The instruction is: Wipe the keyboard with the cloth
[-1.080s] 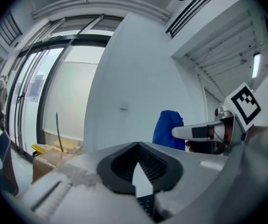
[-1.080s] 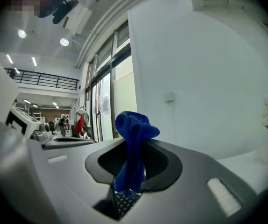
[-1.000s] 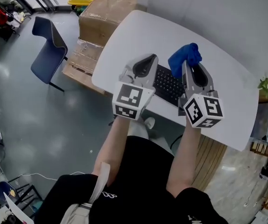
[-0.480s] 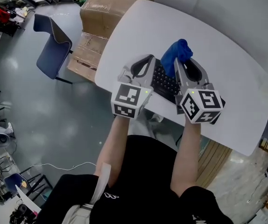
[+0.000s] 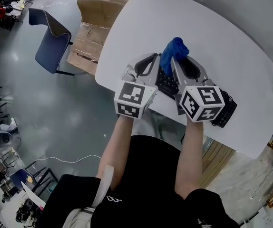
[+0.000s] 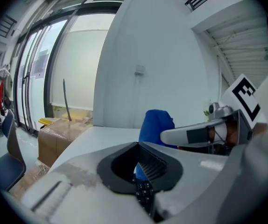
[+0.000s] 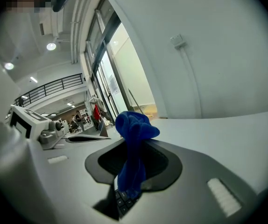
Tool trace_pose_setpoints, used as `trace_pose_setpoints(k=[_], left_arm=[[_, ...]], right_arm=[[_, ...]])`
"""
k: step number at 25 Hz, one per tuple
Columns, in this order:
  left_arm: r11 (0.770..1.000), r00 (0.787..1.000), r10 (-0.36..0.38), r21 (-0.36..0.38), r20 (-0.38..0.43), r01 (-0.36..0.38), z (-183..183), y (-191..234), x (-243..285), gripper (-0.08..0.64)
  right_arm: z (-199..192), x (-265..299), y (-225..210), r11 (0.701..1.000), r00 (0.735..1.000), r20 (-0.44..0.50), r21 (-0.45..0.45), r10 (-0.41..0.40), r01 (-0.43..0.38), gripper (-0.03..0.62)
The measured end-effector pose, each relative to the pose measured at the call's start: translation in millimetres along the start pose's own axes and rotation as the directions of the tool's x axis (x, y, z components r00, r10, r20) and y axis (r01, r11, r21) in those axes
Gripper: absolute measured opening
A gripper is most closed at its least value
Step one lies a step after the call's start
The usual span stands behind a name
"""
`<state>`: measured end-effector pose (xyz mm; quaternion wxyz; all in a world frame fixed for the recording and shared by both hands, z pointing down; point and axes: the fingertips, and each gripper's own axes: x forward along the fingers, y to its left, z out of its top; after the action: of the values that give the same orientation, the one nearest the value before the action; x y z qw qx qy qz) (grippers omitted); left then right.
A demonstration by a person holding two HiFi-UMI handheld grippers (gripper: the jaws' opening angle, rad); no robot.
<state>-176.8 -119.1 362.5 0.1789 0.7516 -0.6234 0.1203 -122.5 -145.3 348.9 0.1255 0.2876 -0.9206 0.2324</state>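
A black keyboard (image 5: 224,112) lies near the front edge of the white table (image 5: 231,51), mostly hidden under both grippers. My right gripper (image 5: 177,61) is shut on a bunched blue cloth (image 5: 173,50), which sticks up past its tips and hangs down onto the keys. In the right gripper view the cloth (image 7: 133,139) fills the gap, with keys (image 7: 123,200) just below. My left gripper (image 5: 147,61) sits beside it over the keyboard's left end, jaws together with nothing held. The left gripper view shows keys (image 6: 145,195), the cloth (image 6: 155,125) and the right gripper (image 6: 204,133).
Cardboard boxes (image 5: 103,4) stand on the floor off the table's far left corner, and a blue chair (image 5: 48,42) stands further left. The table's rounded near edge runs just below the grippers, next to the person's forearms.
Both grippers and the cloth have shifted left along the keyboard. The keyboard's right end now shows past the right gripper.
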Motion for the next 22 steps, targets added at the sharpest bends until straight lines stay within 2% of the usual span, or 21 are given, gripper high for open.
trace_pose_setpoints(k=[7,15,22], left_arm=[[1.000,0.997,-0.004,-0.014,-0.077,0.003,-41,10,15,-0.002],[1.000,0.987,-0.019,-0.011,-0.159,0.017,-71,9,24,-0.002],[1.000,0.973,-0.023,0.005,-0.228,0.025,-91,12,36,-0.002]], right_arm=[[-40,26,-6,0.999,0.997,-0.069,0.045,0.027,-0.024,0.089],[-69,41,-5,0.996,0.991,-0.126,0.085,0.051,-0.041,0.089],[-88,51,-10,0.993,0.987,-0.158,0.115,0.040,-0.022,0.089]])
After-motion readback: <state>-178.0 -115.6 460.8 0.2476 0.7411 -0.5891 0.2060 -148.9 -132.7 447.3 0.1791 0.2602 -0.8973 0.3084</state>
